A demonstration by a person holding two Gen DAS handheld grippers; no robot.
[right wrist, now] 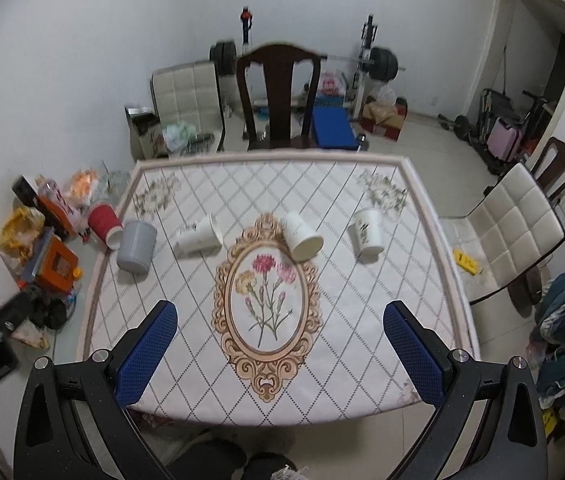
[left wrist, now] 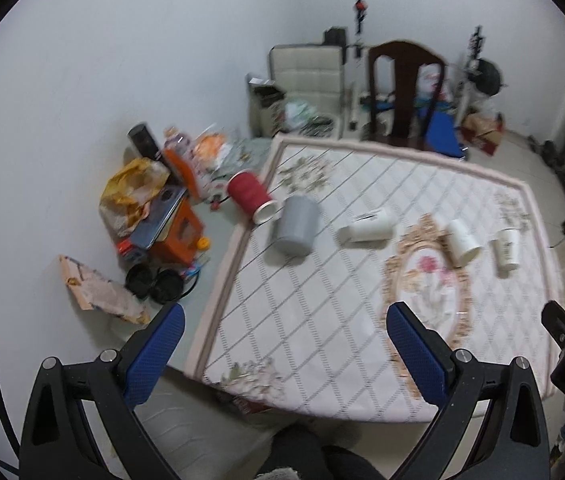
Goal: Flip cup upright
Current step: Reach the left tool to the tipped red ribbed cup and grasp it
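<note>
Across the middle of the room stands a square table (right wrist: 422, 280) under a quilted cloth printed with a gold-framed oval of carnations (right wrist: 268, 300). Behind its far edge is a dark wooden chair (right wrist: 278, 92), with a cream padded chair (right wrist: 186, 96) to the left of that and another cream padded chair (right wrist: 510, 236) by the table's right side. Five cups lie in a loose row across the far half of the cloth, all tipped on their sides and apart from one another except the first two, which sit close together: a red cup (right wrist: 104, 224) hanging at the left edge, a grey cup (right wrist: 136, 246) just beside it, a white cup (right wrist: 198, 236) next, a second white cup (right wrist: 302, 236) at the top of the oval frame, and a printed white cup (right wrist: 368, 232) furthest right. Low in each wrist view, well short of the cups, the left gripper (left wrist: 282, 344) and the right gripper (right wrist: 280, 338) hover above the near part of the table, each with its blue-padded jaws spread wide and nothing between them. A heap of clutter, including an orange box (right wrist: 56, 264), lies on the floor left of the table.
</note>
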